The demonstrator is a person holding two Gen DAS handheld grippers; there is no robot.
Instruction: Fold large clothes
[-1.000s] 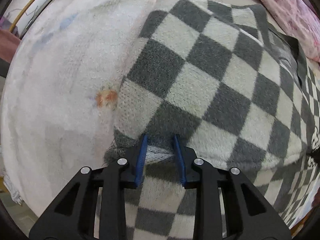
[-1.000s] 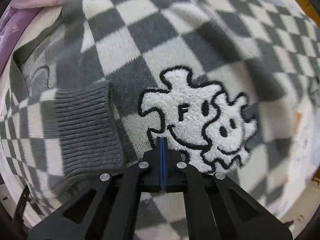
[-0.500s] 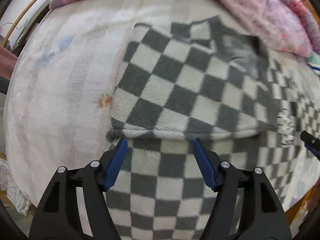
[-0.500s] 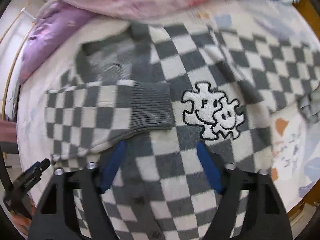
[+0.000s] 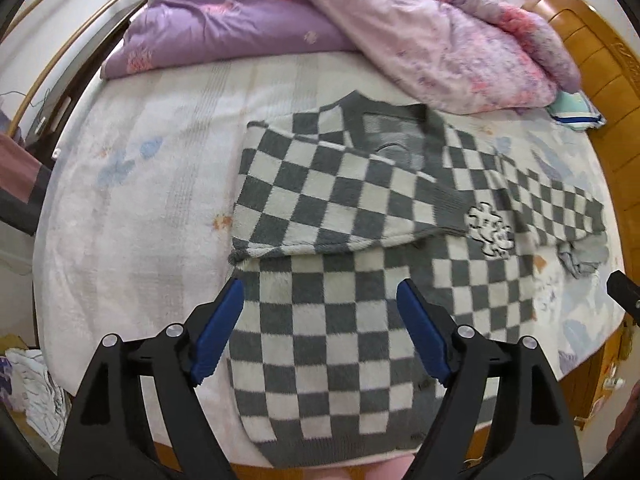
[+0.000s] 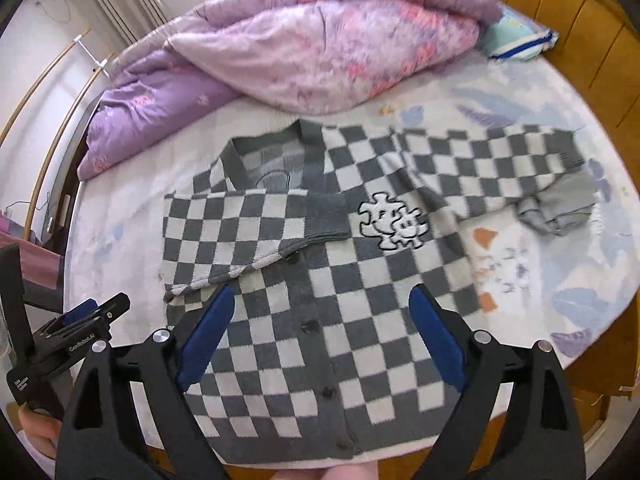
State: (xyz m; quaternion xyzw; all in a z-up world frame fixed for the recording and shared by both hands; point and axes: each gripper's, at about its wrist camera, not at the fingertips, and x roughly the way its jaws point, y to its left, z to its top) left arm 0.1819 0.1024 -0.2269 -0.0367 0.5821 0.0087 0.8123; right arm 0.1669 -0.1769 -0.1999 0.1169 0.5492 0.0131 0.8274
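A grey-and-white checkered cardigan (image 5: 344,320) (image 6: 344,320) lies flat on the bed, buttons down its front. Its left sleeve (image 5: 328,196) (image 6: 240,224) is folded across the chest, cuff next to a white cartoon patch (image 6: 394,222). The other sleeve (image 6: 492,164) stretches out to the right, its cuff crumpled. My left gripper (image 5: 320,308) hangs high above the lower body of the cardigan, jaws still opening, nothing between them. My right gripper (image 6: 322,312) is likewise high over the button line, jaws still opening and empty. The left gripper's body (image 6: 72,332) shows at the right wrist view's left edge.
A purple and pink quilt (image 5: 360,28) (image 6: 304,48) is heaped at the far side of the bed. A pale printed sheet (image 5: 140,200) covers the mattress. A wooden headboard (image 5: 600,80) (image 6: 580,32) runs along the right. A teal pillow (image 6: 520,40) sits by it.
Both grippers let go of the cardigan, opened wide and rose well above the bed. The left sleeve now lies folded across the chest.
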